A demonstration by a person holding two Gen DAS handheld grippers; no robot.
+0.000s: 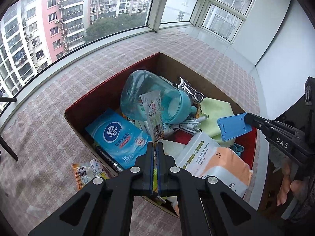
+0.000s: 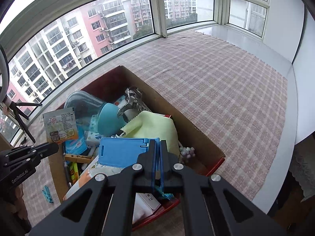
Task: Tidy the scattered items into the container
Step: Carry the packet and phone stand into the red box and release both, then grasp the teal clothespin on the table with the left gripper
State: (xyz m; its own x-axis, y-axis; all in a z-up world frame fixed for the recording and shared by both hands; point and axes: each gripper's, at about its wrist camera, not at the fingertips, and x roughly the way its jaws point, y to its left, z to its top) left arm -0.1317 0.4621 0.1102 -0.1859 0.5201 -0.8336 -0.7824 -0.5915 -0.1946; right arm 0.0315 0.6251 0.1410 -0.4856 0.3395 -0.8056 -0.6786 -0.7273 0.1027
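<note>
The left gripper [image 1: 154, 144] has its jaws pinched on a sachet [image 1: 152, 116] standing upright; the right gripper [image 2: 157, 144] clamps a blue stand [image 2: 122, 152] — both above the cardboard box [image 1: 118, 78] (already crowded) on the checked cloth [image 2: 226, 90].

Box [image 1: 78, 125]: raw brown cardboard w/ glossy red skin. Inside it: see-through blue plastic bottle [image 1: 137, 96], shiny metal wrench [image 1: 189, 90], soft matt green cloth [image 1: 218, 114], glossy plastic tissue pack [image 1: 116, 135]. Above it: crinkly foil sachet [image 1: 153, 116], smooth matt blue plastic stand [image 1: 232, 126]. Under box, woven checked cloth [image 1: 59, 102], rough.
</note>
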